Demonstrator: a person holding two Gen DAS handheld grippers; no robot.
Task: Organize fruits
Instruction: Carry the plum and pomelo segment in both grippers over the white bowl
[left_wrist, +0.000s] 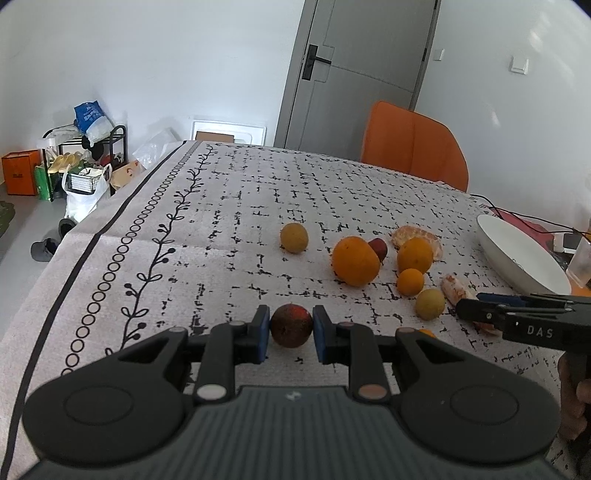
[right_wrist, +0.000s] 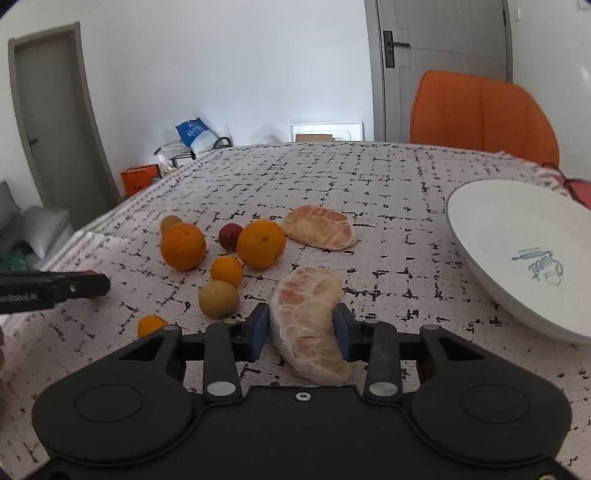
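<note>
Left gripper (left_wrist: 291, 334): jaws clamped on a dark red, round, rough-skinned fruit (left_wrist: 291, 325), lifted above the tablecloth (left_wrist: 207, 236). Right gripper (right_wrist: 301, 330): blue pads (right_wrist: 258, 325) against both sides of a peeled, curved pomelo wedge (right_wrist: 308, 325), pith white and pink. Ahead, clustered smooth oranges (right_wrist: 183, 245) and a second wedge (right_wrist: 319, 228). Right, a glossy white plate (right_wrist: 517, 236), tilted, near the table edge. Bare woven cloth beyond, free for moving.

An orange chair (left_wrist: 413, 144) stands behind the worktop at upper right, before a grey door (left_wrist: 354, 55); at far left, a cluttered shoe rack (left_wrist: 85, 155), an orange box (left_wrist: 20, 171) and white bags (left_wrist: 83, 195) crowd the floor
</note>
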